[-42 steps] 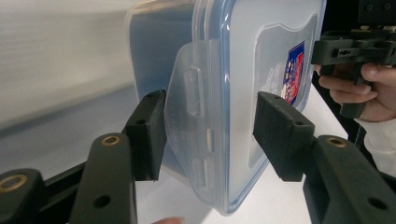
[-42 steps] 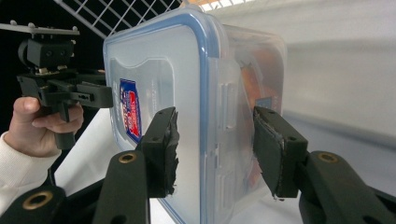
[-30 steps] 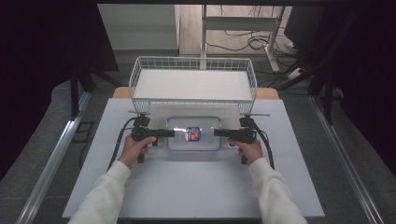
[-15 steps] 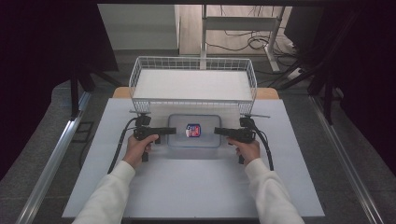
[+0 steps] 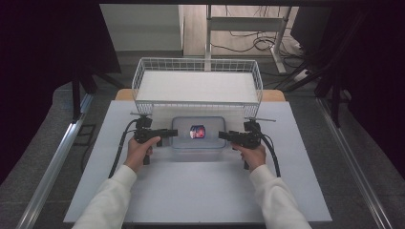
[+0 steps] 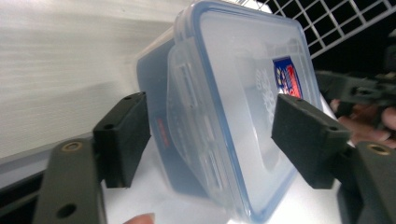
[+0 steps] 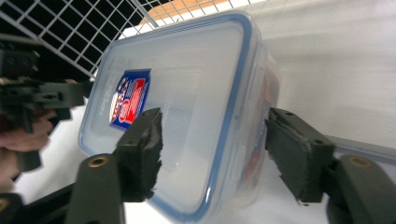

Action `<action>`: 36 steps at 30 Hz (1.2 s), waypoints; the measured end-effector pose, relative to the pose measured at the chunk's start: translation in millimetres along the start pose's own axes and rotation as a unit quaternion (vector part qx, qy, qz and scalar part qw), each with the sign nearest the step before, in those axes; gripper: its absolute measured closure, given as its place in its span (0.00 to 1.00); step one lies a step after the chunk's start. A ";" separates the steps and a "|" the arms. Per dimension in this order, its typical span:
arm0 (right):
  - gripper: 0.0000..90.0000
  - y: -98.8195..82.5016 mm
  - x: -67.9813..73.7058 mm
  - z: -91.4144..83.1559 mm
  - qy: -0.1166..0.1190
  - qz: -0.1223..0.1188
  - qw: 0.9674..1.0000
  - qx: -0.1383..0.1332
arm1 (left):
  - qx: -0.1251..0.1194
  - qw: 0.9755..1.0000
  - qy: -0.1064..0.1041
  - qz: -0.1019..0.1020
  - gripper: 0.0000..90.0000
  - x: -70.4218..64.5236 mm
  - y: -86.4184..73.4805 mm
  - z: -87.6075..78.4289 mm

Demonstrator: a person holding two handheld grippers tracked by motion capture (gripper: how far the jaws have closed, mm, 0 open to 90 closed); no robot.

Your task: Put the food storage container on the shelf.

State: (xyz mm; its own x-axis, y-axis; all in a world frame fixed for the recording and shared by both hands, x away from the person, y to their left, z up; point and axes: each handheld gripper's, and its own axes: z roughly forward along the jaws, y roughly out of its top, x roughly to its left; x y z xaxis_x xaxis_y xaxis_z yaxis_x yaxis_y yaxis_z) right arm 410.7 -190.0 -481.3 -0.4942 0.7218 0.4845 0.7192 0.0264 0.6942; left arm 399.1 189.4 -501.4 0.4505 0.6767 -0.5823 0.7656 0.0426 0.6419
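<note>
The clear lidded container sits on the white table just in front of the wire basket; its contents cannot be made out through the cloudy plastic, and its near corners are cut off in both gripper views. Since the earlier frames both sets of jaws have just been opening, releasing its ends. The left gripper and right gripper are held level at the container's opposite short ends, jaws apart and straddling its side clips without pressing.

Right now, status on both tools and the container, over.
Left tool and right tool open, jaws just opening, astride the ends of the lidded container on the table. Wire basket close behind.
</note>
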 end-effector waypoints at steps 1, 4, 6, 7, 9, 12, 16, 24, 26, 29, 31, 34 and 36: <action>0.37 -1.0 4.6 -8.9 -0.008 -0.020 1.000 -0.009 | 0.005 1.000 0.008 0.015 0.27 -3.8 -0.3 -4.3; 0.38 -4.8 8.9 -21.6 -0.013 -0.058 0.998 -0.014 | 0.006 0.999 0.022 0.044 0.26 -18.1 -5.2 -16.7; 0.38 -6.9 10.8 -25.8 -0.016 -0.069 0.997 -0.014 | 0.009 0.998 0.021 0.060 0.26 -26.7 -11.7 -24.6; 0.42 -11.5 15.1 -33.6 -0.025 -0.096 0.995 -0.010 | 0.009 0.997 0.026 0.070 0.26 -34.6 -21.4 -31.1; 0.44 -16.8 20.4 -40.6 -0.033 -0.125 0.992 -0.007 | 0.008 0.996 0.027 0.084 0.26 -41.2 -32.7 -36.2; 0.47 -22.6 26.3 -46.4 -0.038 -0.157 0.987 -0.003 | 0.009 0.994 0.042 0.103 0.26 -47.3 -43.5 -39.9; 0.57 -36.7 38.0 -52.6 -0.045 -0.203 0.978 0.014 | 0.017 0.989 0.065 0.133 0.26 -58.9 -60.7 -48.0; 0.80 -55.3 53.3 -41.4 -0.047 -0.233 0.969 0.063 | 0.031 0.980 0.097 0.170 0.26 -72.3 -92.3 -60.9; 0.89 -59.5 59.5 -34.6 -0.048 -0.246 0.965 0.079 | 0.032 0.978 0.100 0.178 0.26 -76.0 -98.8 -65.5; 0.94 -63.0 65.8 -27.5 -0.047 -0.261 0.960 0.090 | 0.030 0.979 0.096 0.175 0.26 -76.9 -100.9 -68.0; 0.95 -64.1 68.0 -25.1 -0.046 -0.263 0.959 0.092 | 0.028 0.980 0.096 0.174 0.26 -77.3 -102.8 -69.1; 0.98 -64.6 72.7 -18.4 -0.047 -0.267 0.958 0.095 | 0.029 0.980 0.095 0.174 0.26 -77.6 -104.4 -68.7; 0.98 -63.1 76.1 -7.6 -0.050 -0.266 0.958 0.096 | 0.032 0.980 0.094 0.175 0.26 -77.6 -105.0 -67.7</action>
State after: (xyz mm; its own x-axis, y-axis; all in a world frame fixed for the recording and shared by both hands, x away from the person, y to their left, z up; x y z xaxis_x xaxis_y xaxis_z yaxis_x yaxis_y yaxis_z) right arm 324.0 -141.9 -484.2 -0.7739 0.6326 0.0299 0.4598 0.5287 0.7135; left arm 252.7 182.2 -489.8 0.6020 0.7656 -0.2269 0.6100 -0.2575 0.7494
